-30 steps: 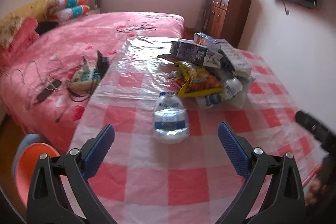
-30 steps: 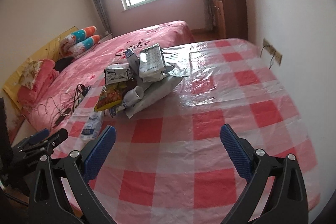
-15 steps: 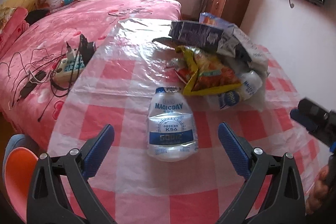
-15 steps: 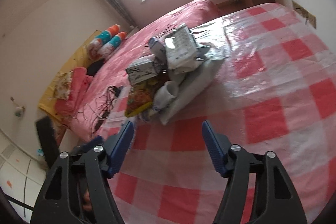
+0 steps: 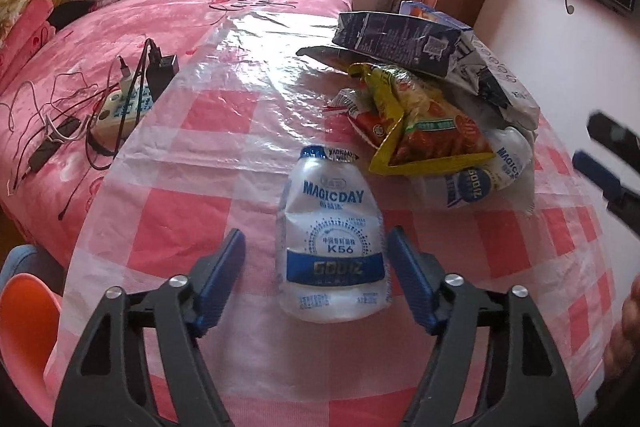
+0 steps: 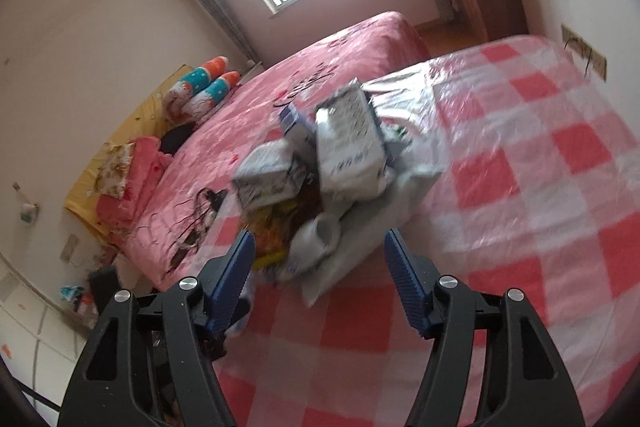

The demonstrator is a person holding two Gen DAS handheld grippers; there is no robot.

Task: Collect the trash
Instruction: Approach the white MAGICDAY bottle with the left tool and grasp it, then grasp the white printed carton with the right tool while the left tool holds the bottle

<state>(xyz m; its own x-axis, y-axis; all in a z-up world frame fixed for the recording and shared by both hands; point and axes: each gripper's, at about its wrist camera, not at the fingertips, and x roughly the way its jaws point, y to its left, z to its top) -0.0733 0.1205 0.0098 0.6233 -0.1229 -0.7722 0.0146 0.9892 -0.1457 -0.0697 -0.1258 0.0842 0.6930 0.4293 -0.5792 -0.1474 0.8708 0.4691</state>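
The tabletop (image 5: 224,219) wears a red-and-white checked cover. On it lies a clear pouch (image 5: 333,247) with a blue band and blue lettering; beyond the pouch sits a yellow-and-red snack bag (image 5: 424,123). Both black claws carry blue pads (image 5: 218,281).

A crumpled clear plastic bottle (image 5: 331,239) lies flat on the checked cloth beside heaped wrappers (image 5: 424,123).

A red-and-white checked plastic cloth (image 5: 224,239) covers the table; a flattened bottle (image 5: 332,247) lies centre, a trash pile (image 5: 432,115) upper right.
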